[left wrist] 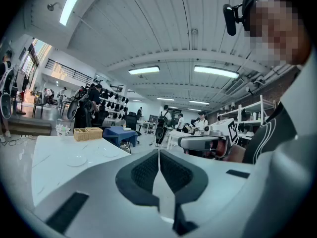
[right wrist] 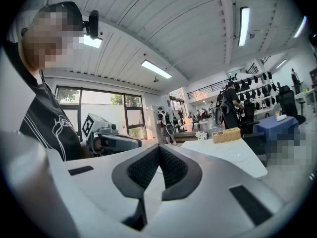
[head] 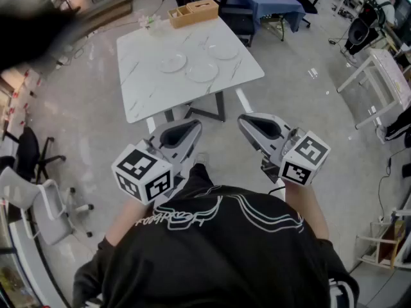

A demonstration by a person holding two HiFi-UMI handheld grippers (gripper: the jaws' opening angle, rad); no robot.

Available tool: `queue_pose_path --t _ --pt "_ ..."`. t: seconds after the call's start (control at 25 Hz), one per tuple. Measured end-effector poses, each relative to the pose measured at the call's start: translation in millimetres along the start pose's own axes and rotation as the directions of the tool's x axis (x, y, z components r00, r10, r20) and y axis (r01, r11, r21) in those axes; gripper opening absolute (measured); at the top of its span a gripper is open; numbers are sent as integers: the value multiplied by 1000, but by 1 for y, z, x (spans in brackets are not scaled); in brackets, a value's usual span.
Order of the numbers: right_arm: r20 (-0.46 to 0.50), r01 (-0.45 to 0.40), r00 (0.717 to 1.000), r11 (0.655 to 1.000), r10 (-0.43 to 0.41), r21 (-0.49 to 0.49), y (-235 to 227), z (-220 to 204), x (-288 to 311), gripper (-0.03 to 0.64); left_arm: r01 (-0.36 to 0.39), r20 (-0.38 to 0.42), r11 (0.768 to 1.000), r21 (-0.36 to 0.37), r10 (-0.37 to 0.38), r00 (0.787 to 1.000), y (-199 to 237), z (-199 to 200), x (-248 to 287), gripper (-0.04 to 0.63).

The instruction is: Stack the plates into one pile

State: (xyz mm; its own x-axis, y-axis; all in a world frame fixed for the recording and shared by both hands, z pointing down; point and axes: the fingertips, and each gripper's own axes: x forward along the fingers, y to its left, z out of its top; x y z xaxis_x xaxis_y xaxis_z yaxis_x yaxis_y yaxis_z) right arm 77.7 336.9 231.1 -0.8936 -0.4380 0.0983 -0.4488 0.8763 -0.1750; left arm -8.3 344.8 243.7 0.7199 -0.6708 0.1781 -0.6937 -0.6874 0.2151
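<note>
While both tools hover level ahead of the person's black shirt (head: 218, 262), the left gripper (left wrist: 158, 155) shows its dark ribbed pads pressed together with nothing between them. The right gripper (right wrist: 159, 151) is likewise clenched and empty. Each carries a marker cube (head: 144, 172), matte, printed in black and white squares.

White marble-look table (head: 144, 92), grey-veined, a square-cornered slab on a dark pedestal, stands at 12 o'clock, well apart from the jaws. Task ware, all clear glass, round and thin-rimmed, lies flat and separate near the slab's centre: left plate (head: 173, 63) at 9 o'clock of the group, near plate (head: 202, 72) at 6 o'clock, far plate (head: 223, 50) at 2 o'clock. None overlap.

Tan basket (head: 192, 11) sits at the far edge, with a small flower sprig (head: 149, 21) just beside it at 9 o'clock.

Polished grey floor (head: 96, 127) lies open between the person and the table's near edge. White swivel chair (head: 45, 204) at 8 o'clock and white frame table (head: 385, 76) at 2 o'clock both stand well off to the sides.
</note>
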Motion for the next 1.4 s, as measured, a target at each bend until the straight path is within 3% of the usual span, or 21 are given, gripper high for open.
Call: queue_pose_path --t 0.48,0.56,0.6,0.64,0.84,1.4 --pt "-28 53 998 996 -51 68 -44 -15 7 30 -2 -44 999 -39 1 999 30 -9 29 31" --pt "-41 65 997 994 -62 83 -58 -19 13 64 -1 -60 999 -51 -2 998 41 -12 38 31" --pt "-46 70 997 993 -66 93 -65 -21 16 118 0 -68 998 -56 -4 998 48 -13 42 31" --pt "-50 75 996 992 -70 100 -74 -21 20 169 1 -74 998 -60 -5 997 54 -12 48 31" --pt "-72 111 992 986 -102 128 -126 -25 45 214 9 -101 997 -72 -16 995 98 -8 85 31" --pt "-219 193 964 960 -148 203 -254 -60 123 233 -38 -222 992 -123 10 975 236 -24 182 31"
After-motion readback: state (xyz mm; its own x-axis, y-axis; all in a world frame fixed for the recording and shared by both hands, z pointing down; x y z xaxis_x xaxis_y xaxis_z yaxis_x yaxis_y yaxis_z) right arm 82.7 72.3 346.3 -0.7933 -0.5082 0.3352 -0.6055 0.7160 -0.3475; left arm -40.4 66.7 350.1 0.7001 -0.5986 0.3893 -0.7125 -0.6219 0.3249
